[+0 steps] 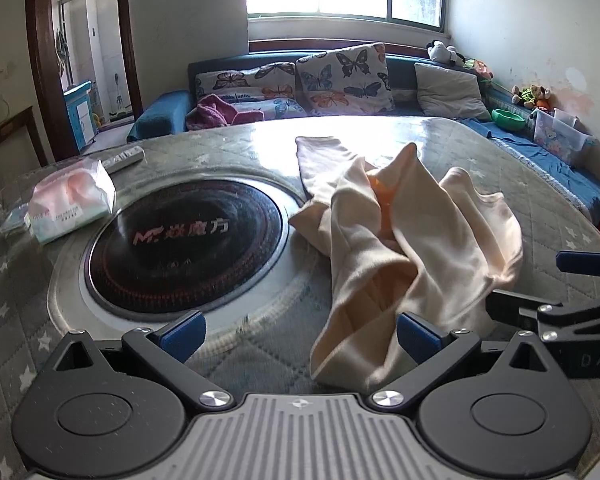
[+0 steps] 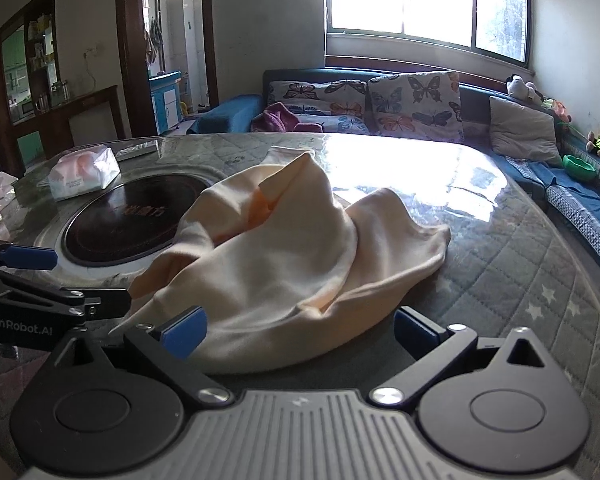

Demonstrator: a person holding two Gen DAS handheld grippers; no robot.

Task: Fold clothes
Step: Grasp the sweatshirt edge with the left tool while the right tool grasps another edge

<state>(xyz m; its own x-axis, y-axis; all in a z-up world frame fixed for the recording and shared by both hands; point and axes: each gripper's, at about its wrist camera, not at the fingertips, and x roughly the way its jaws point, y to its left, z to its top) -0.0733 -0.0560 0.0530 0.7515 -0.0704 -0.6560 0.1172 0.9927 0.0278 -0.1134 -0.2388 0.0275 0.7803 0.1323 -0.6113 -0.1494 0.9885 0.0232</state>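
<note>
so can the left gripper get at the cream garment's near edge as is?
Probably yes. The left gripper is open, and the cream garment has its near edge already lying between the fingers, nothing over it. The right gripper sits off to the side, apart.

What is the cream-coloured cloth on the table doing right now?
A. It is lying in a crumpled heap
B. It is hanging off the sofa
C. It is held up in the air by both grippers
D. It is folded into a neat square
A: the cream cloth lies bunched and wrinkled on the table, and the left gripper and the right gripper are both open.
</note>
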